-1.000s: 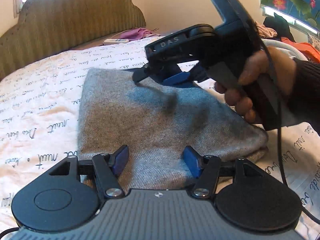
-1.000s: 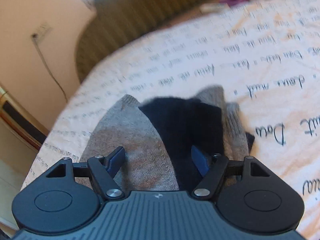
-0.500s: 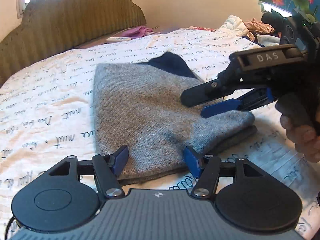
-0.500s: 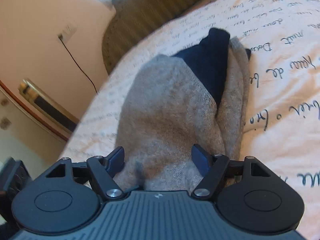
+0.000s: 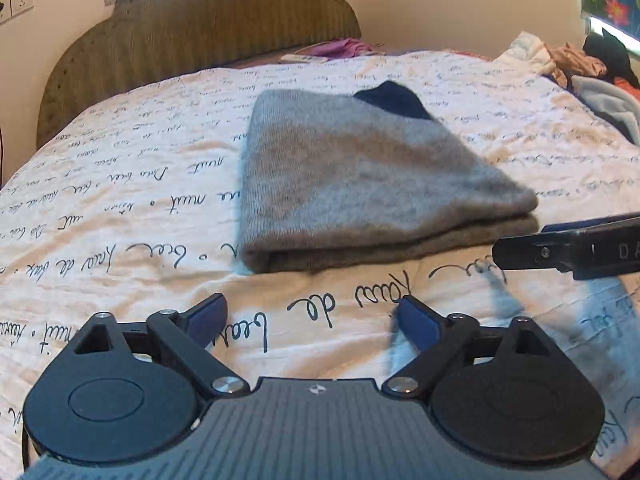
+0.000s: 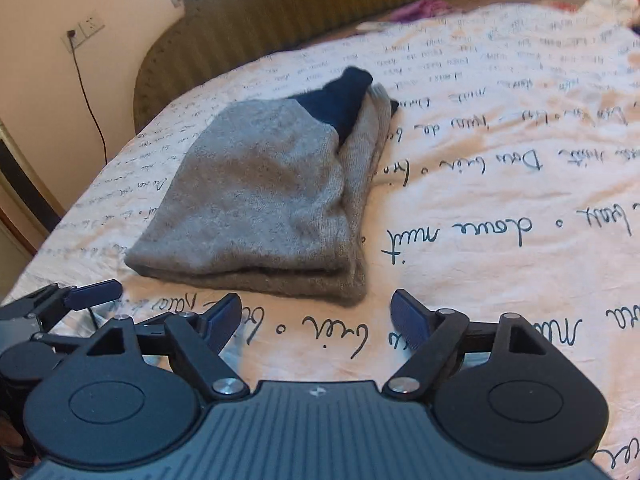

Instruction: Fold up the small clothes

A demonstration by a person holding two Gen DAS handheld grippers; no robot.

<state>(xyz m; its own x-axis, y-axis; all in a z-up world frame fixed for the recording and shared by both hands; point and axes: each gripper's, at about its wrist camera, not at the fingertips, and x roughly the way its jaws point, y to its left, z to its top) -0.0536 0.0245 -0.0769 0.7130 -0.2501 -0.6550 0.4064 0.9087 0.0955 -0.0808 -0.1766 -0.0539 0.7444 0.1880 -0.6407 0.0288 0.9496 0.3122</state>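
Observation:
A grey knitted garment (image 5: 360, 176) with a navy part (image 5: 394, 100) lies folded in layers on the bed sheet; the right wrist view shows it too (image 6: 264, 200). My left gripper (image 5: 312, 320) hovers over bare sheet just in front of its near edge, its jaws opening with nothing between them. My right gripper (image 6: 316, 320) is likewise short of the garment's near corner, jaws opening and empty. One of the right gripper's fingers (image 5: 532, 252) reaches in from the right beside the garment's corner. One of the left gripper's fingers (image 6: 94, 293) shows at lower left.
The white sheet (image 5: 120, 216) with black script covers the bed. A ribbed olive headboard (image 5: 200, 28) stands behind. A purple cloth (image 5: 344, 46) and a remote lie near it. Loose clothes (image 5: 580, 64) pile up at far right. A cable hangs from a wall socket (image 6: 82, 34).
Both grippers have drawn back off the folded garment toward the near side of the bed. The right gripper left the garment's top. Both pairs of jaws stand wider.

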